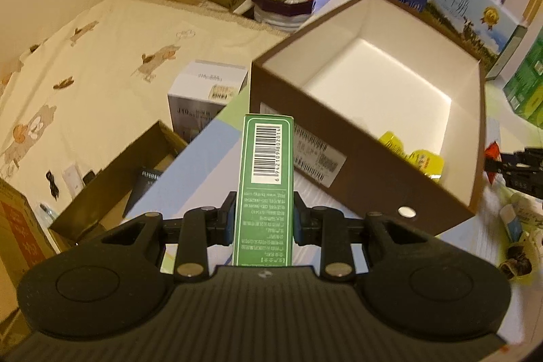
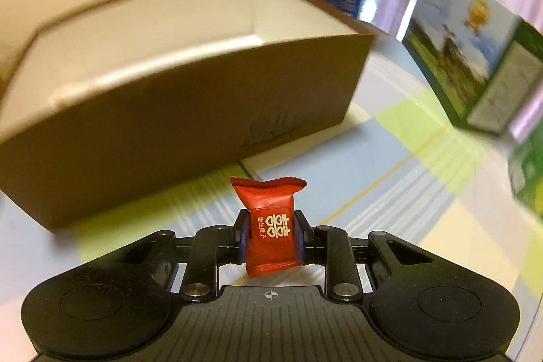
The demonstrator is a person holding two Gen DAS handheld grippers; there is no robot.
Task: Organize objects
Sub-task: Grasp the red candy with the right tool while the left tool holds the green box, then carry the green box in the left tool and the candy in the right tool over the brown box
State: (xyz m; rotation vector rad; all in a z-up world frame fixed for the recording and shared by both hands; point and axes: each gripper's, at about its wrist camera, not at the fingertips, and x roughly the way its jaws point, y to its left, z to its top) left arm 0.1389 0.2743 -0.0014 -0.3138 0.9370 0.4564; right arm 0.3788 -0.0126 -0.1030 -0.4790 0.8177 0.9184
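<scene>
Left gripper [image 1: 264, 223]: jaws clamped on a green carton [image 1: 264, 178], centre frame. Right gripper [image 2: 270, 238]: jaws pinching a red candy packet [image 2: 271, 226]. Brown open box [image 1: 356, 155], upper right, already holds yellow packets [image 1: 412, 155]; both held items apparently remain to be deposited.

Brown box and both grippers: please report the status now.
Left gripper shut on green carton. Right gripper shut on red candy. Brown box open, yellow packets inside. Path to the box looks clear.
</scene>
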